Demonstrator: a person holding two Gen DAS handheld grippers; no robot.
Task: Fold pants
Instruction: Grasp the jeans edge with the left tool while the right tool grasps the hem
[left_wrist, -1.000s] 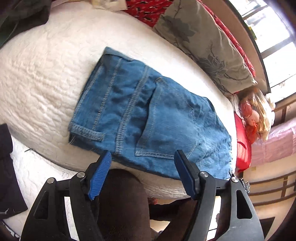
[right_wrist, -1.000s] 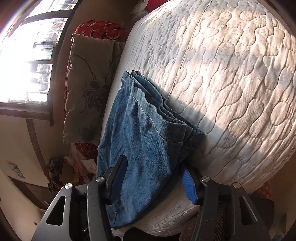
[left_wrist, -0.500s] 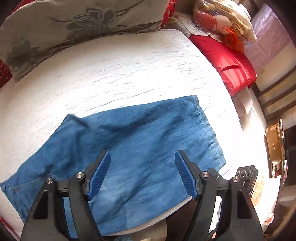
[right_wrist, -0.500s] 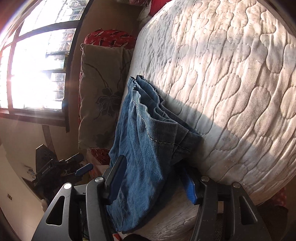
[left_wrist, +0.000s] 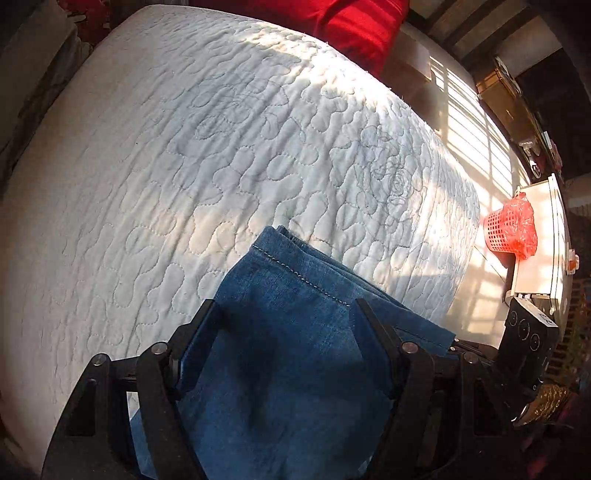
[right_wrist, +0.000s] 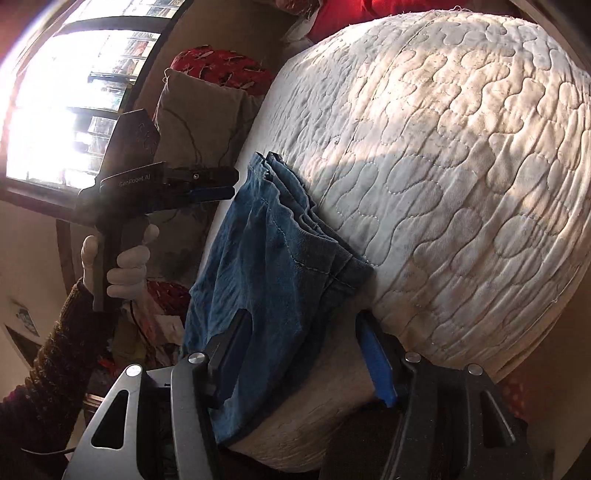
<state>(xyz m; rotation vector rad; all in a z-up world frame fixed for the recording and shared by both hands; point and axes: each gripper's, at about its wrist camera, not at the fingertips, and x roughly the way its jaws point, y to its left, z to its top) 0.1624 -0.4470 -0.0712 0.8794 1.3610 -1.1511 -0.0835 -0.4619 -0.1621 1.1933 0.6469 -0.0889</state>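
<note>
While its jaws are opening around the jeans (right_wrist: 273, 266), the right gripper (right_wrist: 306, 354) is clamping nothing; the left gripper (left_wrist: 288, 350) is hovering apart.

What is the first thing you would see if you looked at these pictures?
The blue jeans catch the eye first, lying at the near edge of the white quilted bed, with their hem end between the fingers of the left gripper. The right gripper straddles the bunched hems too, and its jaws are opening. Off to the right, on the sunlit floor, stands a bright red basket.
</note>
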